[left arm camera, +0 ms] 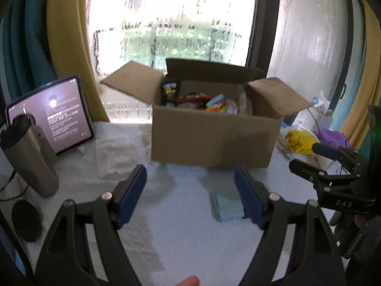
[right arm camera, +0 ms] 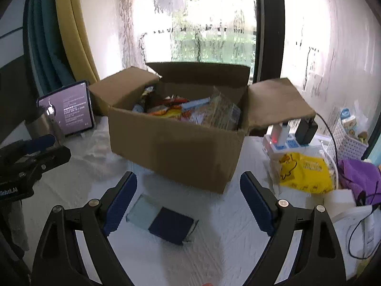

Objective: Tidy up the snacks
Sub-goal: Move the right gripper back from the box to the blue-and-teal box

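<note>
Open corrugated cardboard box (left arm camera: 214,140), crinkly snack packs (right arm camera: 181,112) inside, flat blue packet (right arm camera: 162,221) in front

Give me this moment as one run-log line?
left gripper: open, empty | right gripper: open, empty | cardboard box: flaps open, snacks inside

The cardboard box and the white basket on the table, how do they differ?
The cardboard box is brown with solid walls; the white basket has perforated sides. The cardboard box stands mid-table with four flaps spread open, while the white basket sits at the right edge and has no flaps. The cardboard box looks larger. Both are open-topped and hold packaged items.
</note>
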The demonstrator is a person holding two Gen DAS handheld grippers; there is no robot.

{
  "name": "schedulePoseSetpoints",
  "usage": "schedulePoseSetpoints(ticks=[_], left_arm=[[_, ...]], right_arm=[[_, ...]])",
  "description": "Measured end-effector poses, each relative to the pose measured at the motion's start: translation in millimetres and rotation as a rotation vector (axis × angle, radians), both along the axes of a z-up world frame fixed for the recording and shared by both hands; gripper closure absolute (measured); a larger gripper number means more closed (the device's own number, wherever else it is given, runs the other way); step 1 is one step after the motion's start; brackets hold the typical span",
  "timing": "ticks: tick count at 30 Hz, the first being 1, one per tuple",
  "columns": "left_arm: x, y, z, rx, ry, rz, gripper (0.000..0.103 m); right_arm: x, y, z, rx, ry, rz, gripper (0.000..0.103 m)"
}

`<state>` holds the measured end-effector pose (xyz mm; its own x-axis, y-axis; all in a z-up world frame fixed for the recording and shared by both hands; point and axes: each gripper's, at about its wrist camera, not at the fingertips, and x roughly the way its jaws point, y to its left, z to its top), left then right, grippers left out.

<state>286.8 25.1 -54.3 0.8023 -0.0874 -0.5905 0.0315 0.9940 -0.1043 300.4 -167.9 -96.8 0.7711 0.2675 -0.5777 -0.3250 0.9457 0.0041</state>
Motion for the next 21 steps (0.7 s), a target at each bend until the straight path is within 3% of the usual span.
schedulePoseSetpoints(ticks=[11, 21], left_arm=[[0, 15, -51, 0.001, 0.081, 0.053, 0.026], [8, 42, -90, -0.01, 0.162, 0.1, 0.026]], right_arm=[[8, -8, -50, -0.055, 0.065, 0.001, 0.013], [38, -28, -108, -0.147, 0.144, -0.123, 0.013]])
